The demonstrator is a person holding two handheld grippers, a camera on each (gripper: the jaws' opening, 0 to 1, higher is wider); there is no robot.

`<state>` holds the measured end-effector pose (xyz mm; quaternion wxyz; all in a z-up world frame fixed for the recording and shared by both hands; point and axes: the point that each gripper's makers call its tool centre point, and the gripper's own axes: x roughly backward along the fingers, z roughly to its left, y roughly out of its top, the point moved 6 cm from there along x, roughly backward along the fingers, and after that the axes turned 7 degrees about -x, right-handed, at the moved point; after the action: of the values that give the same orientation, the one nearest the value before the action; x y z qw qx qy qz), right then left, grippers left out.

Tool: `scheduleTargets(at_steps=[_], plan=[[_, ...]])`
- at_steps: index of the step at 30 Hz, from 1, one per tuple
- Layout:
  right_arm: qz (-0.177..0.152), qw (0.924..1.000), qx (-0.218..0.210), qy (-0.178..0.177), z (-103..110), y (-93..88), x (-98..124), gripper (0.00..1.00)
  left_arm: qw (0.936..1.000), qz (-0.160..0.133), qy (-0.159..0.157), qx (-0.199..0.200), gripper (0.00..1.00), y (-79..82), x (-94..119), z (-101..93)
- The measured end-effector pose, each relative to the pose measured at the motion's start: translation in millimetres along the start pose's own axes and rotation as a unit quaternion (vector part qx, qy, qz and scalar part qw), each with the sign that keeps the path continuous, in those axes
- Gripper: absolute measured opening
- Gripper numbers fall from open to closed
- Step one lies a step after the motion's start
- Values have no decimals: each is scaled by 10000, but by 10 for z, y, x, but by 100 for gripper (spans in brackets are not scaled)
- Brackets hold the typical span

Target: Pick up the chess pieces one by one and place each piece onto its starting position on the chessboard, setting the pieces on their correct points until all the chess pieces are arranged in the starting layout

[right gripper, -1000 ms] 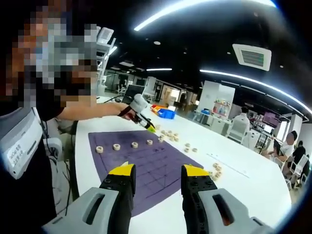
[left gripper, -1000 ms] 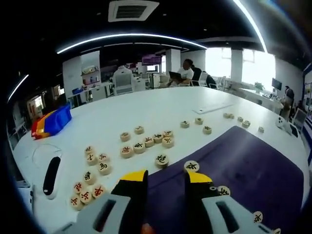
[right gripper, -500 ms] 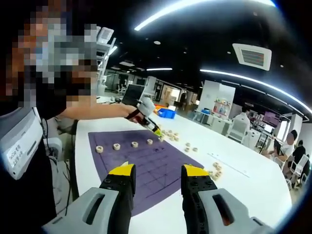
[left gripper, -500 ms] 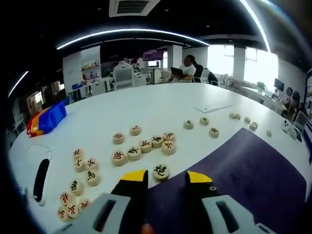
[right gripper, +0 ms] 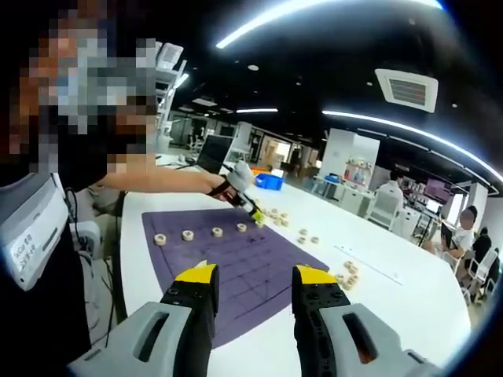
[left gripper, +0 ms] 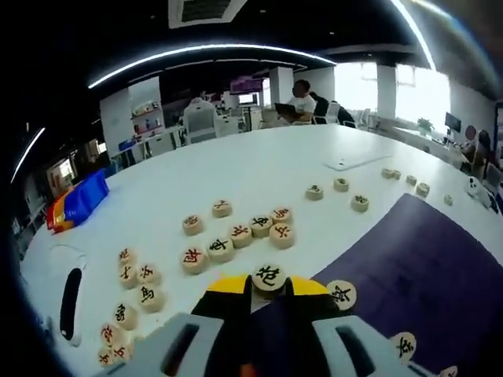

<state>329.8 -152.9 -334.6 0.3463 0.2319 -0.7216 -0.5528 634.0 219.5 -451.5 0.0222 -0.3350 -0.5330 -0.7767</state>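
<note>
Left gripper view: piece (left gripper: 269,277) between tongs (left gripper: 262,286) (tips).

A round pale wooden chess piece (left gripper: 269,277) with a black character on top is seen lying flat at the edge of the purple chessboard (left gripper: 416,267), at 6 o'clock in the left gripper view. More such discs (left gripper: 236,232), marked in red or black, are scattered flat on the white table at 9 to 12 o'clock. A row of four pieces (right gripper: 200,233) is set on the board in the right gripper view.
</note>
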Motion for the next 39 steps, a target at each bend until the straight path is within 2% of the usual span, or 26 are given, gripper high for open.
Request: scheduleTargets(at_steps=[2, 4, 6, 11, 14, 18, 23, 27, 39], plan=[[1, 10000, 19, -4, 4, 5, 9, 38, 9992, -145, 113, -357, 19, 31, 87, -10], [-2, 10000, 23, -14, 3, 10, 15, 38, 9954, -318, 304, -846, 19, 54, 205, -31], [-25, 10000, 17, -31, -13, 27, 22, 38, 9920, -386, 389, -1141, 19, 51, 294, -47], [10, 10000, 44, 28, -19, 46, 5, 38, 9854, -670, 556, -1461, 19, 33, 557, -69], [-7, 10000, 47, 49, -11, 62, -2, 38, 9827, -730, 579, -1601, 19, -12, 707, -91], [12, 10000, 57, 63, -21, 71, -10, 38, 9826, -797, 519, -1596, 19, -53, 820, -76], [23, 9999, 68, 91, -24, 79, -21, 38, 9849, -630, 288, -1585, 20, -221, 856, -162], [29, 9999, 61, 97, 6, 63, -39, 38, 9930, -465, -44, -1080, 20, -352, 774, -233], [57, 9999, 49, 76, -3, 32, -40, 38, 9964, -469, -481, -512, 20, -411, 608, -340]])
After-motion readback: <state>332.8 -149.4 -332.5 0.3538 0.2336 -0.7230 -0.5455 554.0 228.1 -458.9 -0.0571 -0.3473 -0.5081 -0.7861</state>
